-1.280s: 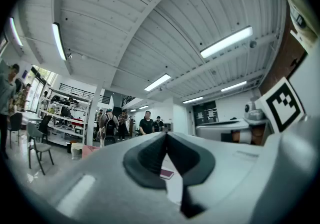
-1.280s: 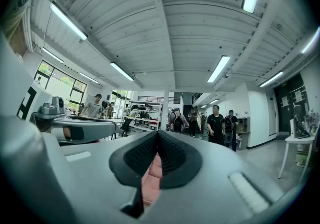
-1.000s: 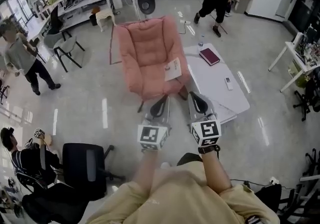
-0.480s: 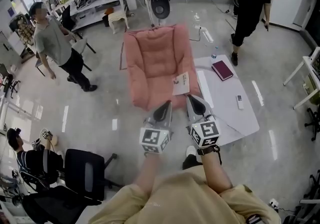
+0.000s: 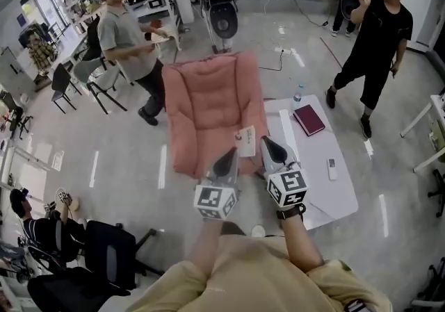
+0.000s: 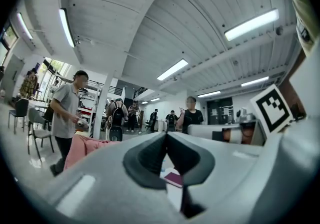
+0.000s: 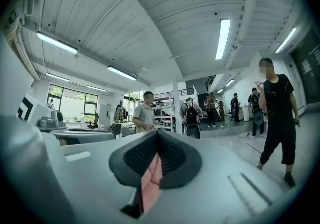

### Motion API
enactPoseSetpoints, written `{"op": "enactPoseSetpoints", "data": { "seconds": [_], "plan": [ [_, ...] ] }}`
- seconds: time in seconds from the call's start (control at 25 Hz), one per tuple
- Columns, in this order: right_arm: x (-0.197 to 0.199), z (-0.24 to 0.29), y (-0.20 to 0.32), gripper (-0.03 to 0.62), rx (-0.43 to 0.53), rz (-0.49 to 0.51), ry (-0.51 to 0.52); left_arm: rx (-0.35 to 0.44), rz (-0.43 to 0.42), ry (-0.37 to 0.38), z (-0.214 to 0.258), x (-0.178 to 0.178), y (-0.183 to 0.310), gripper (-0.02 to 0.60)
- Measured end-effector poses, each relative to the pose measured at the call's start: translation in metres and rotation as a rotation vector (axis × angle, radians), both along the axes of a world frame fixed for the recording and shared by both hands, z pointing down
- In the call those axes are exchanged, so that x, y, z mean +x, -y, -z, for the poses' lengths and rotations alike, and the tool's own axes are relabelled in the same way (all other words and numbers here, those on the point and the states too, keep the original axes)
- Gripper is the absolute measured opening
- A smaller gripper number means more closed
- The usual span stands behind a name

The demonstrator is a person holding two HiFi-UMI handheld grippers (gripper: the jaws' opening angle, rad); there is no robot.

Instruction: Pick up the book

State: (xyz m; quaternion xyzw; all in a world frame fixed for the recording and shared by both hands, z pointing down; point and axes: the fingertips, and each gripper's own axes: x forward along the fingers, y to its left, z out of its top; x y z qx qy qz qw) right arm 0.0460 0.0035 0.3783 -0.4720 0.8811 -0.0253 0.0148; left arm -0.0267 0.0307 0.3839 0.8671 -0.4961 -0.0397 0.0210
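Observation:
A dark red book (image 5: 309, 119) lies on the far end of a low white table (image 5: 316, 189), to the right of a pink armchair (image 5: 208, 102). A thin white booklet (image 5: 245, 141) rests on the armchair's right arm. My left gripper (image 5: 227, 160) hangs over the chair's front edge, shut and empty. My right gripper (image 5: 272, 146) is beside the booklet, near the table's left edge, also shut and empty. In the left gripper view the jaws (image 6: 166, 135) meet, and the red book (image 6: 174, 178) shows below them. In the right gripper view the shut gripper (image 7: 157, 134) has pink cushion (image 7: 150, 183) behind it.
A person in a grey shirt (image 5: 126, 36) stands left of the armchair; a person in black (image 5: 379, 39) stands beyond the table. A remote (image 5: 332, 168) and a water bottle (image 5: 297, 97) are on the table. A black office chair (image 5: 111, 251) stands at lower left.
I have walked forward: the armchair and table are nearer, and both grippers now reach the chair's front. The two standing people have come closer to the chair and the table.

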Motion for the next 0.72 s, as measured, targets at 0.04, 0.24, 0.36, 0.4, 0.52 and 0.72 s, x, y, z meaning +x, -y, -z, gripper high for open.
{"op": "enactPoseSetpoints", "data": {
  "seconds": [0.04,0.24,0.36,0.4,0.52,0.72],
  "plan": [
    [0.005,-0.008,0.011,0.006,-0.021,-0.003,0.003,-0.011,0.0,0.005,-0.006,0.004,0.009,0.002],
    [0.011,-0.048,0.052,0.006,-0.135,0.013,-0.013,-0.097,0.001,0.016,-0.038,0.01,0.053,0.002],
    [0.014,-0.075,0.086,0.006,-0.179,0.001,-0.032,-0.118,-0.019,0.01,-0.061,0.013,0.088,0.002],
    [0.015,-0.086,0.102,0.006,-0.195,-0.006,-0.04,-0.128,-0.027,0.01,-0.072,0.012,0.104,0.002],
    [0.017,-0.126,0.143,0.006,-0.277,-0.038,-0.067,-0.2,-0.058,-0.002,-0.109,0.009,0.151,0.002],
    [0.017,-0.194,0.198,0.006,-0.44,-0.082,-0.101,-0.316,-0.108,-0.027,-0.16,0.002,0.214,0.002]
  ]
}}
